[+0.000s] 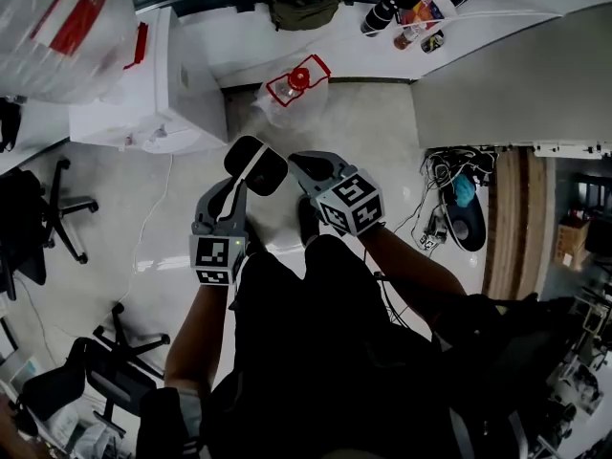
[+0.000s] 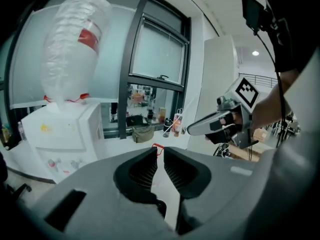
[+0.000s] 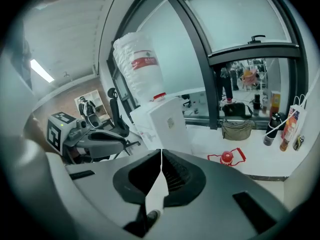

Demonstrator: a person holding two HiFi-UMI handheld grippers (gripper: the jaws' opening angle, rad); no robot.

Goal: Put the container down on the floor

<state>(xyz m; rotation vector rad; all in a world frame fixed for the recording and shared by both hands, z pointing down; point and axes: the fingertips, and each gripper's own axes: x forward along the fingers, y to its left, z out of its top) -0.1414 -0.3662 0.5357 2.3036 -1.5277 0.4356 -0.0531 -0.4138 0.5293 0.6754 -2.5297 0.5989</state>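
Observation:
The container (image 1: 296, 82) is a clear plastic jug with a red cap and a red handle. It stands on the pale floor beside the water dispenser, and the right gripper view shows the container (image 3: 227, 157) below the window sill. Both grippers hang above the floor, well short of it. My left gripper (image 1: 256, 163) holds nothing; in its own view the left gripper (image 2: 160, 151) shows a narrow gap between the ribbed pads. My right gripper (image 1: 304, 165) is just right of it, and the right gripper (image 3: 161, 154) has its pads touching with nothing between them.
A white water dispenser (image 1: 153, 75) with a large upturned bottle (image 1: 57, 27) stands left of the container. A bag (image 1: 304, 10) and bottles (image 1: 411, 17) sit on the sill behind. Office chairs (image 1: 38, 218) are at the left, and cables (image 1: 449, 199) lie on the floor at the right.

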